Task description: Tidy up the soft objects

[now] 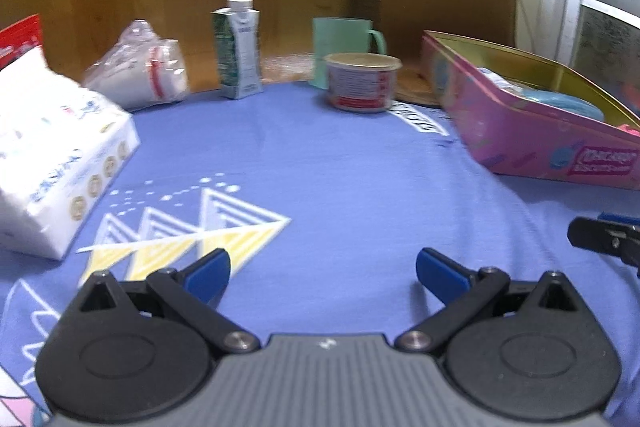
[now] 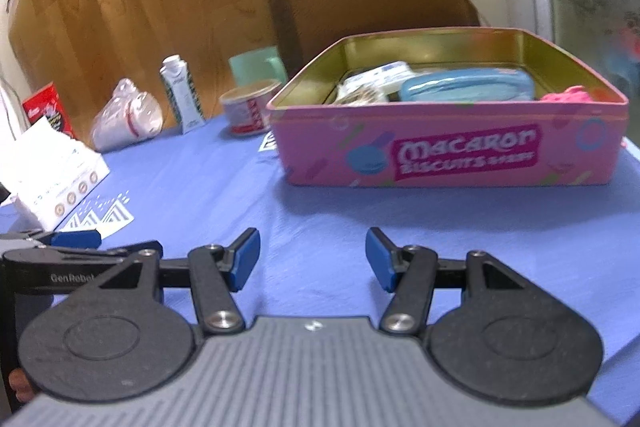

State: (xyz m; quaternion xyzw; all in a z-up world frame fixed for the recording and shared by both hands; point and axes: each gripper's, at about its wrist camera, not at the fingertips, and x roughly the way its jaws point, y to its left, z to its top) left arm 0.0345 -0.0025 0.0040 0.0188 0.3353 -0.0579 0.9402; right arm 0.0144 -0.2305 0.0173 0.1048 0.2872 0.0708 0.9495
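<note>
Above the blue-clothed desk (image 2: 224,179), between picks: left tongs (image 1: 323,269) and right tongs (image 2: 313,255) both spread, holding nothing. Already in the pink tin (image 2: 448,151): blue pouch (image 2: 468,87), pink item (image 2: 568,95), white packets. Left out: tissue pack (image 1: 60,155). Probably next: reach left, pinch softly, carry into tin.

Pink tin (image 2: 448,155), gold inside; blue cloth (image 1: 320,167), white-yellow triangles.
</note>
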